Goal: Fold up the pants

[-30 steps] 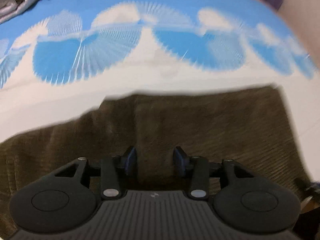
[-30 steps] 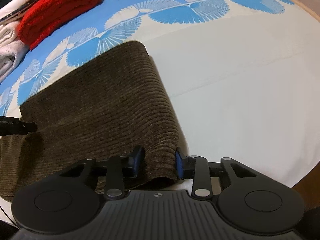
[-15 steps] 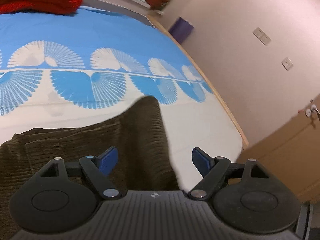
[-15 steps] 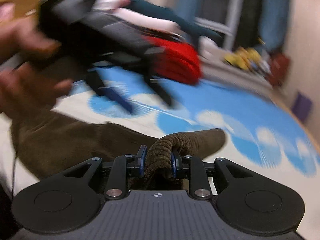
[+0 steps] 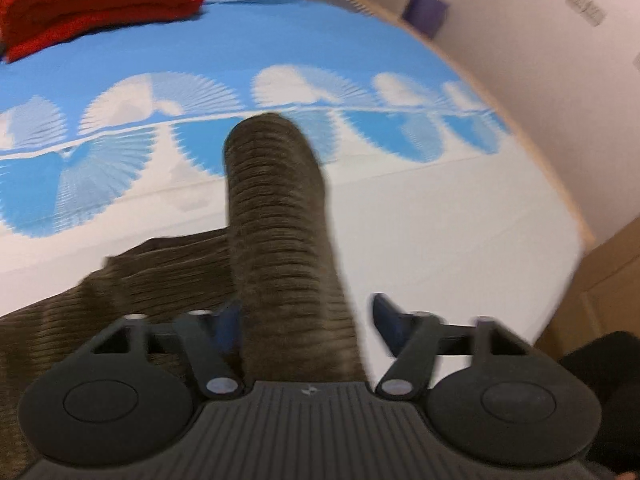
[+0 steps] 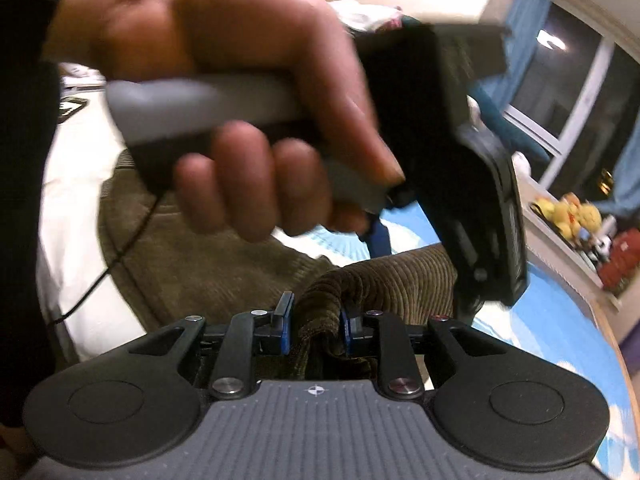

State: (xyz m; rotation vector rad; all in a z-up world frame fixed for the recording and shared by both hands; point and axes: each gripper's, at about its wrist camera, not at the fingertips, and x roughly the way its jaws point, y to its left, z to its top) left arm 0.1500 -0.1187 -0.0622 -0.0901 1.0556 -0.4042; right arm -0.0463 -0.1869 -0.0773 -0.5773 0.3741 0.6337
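Brown corduroy pants (image 5: pixel 276 216) lie on a bed with a blue and white fan-pattern sheet (image 5: pixel 120 92). In the left wrist view a raised roll of the pants runs forward between the fingers of my left gripper (image 5: pixel 306 322), which is open around it. In the right wrist view my right gripper (image 6: pixel 316 326) is shut on a bunched fold of the pants (image 6: pixel 384 280) and holds it up. The hand (image 6: pixel 224 80) holding the left gripper fills the upper part of that view, close in front.
A folded red knit (image 5: pixel 100 4) lies at the far left of the bed. A beige wall (image 5: pixel 540 60) and the wooden bed edge run along the right. Toys (image 6: pixel 568 216) sit on a ledge by a window.
My left gripper has swung over the lifted fold, which now lies between its open fingers. My right gripper still holds the pants, and the left hand has come much closer to it.
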